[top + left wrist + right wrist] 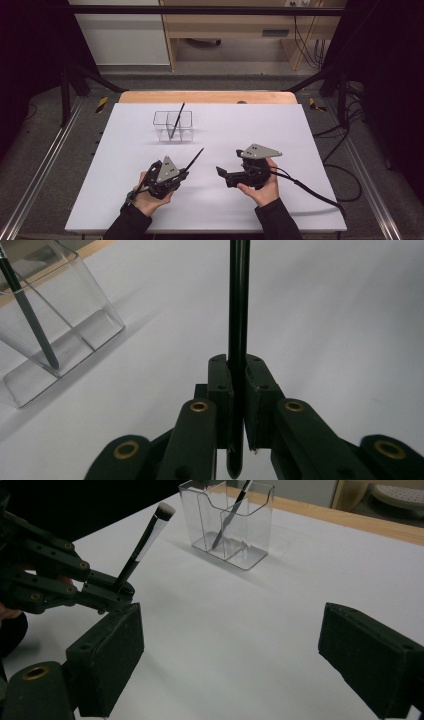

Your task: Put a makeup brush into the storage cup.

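Observation:
My left gripper [183, 173] is shut on the black handle of a makeup brush [195, 158], which points up and to the right above the white table. In the left gripper view the jaws [238, 375] clamp the handle [238, 315] near its lower end. A clear divided holder [173, 125] stands farther back with another dark brush [176, 120] leaning in it. My right gripper [220, 173] points left toward the left gripper, and its jaws [230, 650] stand wide apart with nothing between them. The right gripper view shows the held brush's pale bristle tip [164, 511].
A white sheet [280, 135] covers the table, with a wooden edge [210, 96] at the back. Metal rails run along both sides. The right gripper's cable [310, 192] trails off to the right. Bare sheet lies between the grippers and the holder.

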Motion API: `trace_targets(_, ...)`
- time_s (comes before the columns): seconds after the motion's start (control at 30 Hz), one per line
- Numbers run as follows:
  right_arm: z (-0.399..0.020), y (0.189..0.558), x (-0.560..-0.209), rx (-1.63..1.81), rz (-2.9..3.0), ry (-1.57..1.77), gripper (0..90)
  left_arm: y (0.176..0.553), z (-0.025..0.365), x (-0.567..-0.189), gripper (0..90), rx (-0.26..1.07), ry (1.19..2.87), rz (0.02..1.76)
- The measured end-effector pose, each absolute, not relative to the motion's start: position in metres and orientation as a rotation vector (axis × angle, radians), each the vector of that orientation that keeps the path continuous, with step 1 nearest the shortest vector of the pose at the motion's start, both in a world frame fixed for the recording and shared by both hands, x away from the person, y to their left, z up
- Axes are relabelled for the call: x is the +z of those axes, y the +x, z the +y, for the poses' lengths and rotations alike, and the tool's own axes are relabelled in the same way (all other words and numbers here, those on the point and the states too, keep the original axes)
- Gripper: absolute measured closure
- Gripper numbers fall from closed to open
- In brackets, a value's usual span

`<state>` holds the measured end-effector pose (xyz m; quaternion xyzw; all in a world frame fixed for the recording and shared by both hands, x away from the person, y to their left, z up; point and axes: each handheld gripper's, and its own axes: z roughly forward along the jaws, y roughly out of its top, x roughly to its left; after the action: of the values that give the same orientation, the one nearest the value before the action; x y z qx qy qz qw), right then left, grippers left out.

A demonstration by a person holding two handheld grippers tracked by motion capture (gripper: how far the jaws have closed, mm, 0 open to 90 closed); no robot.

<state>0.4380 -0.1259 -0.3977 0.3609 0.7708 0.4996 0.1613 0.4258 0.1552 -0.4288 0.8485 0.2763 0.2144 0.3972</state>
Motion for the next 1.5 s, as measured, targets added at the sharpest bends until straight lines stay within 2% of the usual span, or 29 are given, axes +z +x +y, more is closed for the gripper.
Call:
trace_targets(0.13,-0.124,0.436,-0.398,1.468,2.174,1.034,11.9,0.425,0.151,-0.431,82.9,0.507,2.134,0.703)
trace_targets(0.87,-0.102,0.445,-0.396,1.552,2.129,1.077,9.6,0.428,0.143,-0.432,82.9,0.489,2.037,0.801)
trace_targets(1.33,-0.091,0.452,-0.399,1.639,2.083,1.141,17.8,0.426,0.131,-0.433,82.9,0.465,2.001,0.829)
trace_targets(1.5,-0.090,0.454,-0.399,1.673,2.072,1.155,24.0,0.424,0.127,-0.433,82.9,0.459,1.986,0.838)
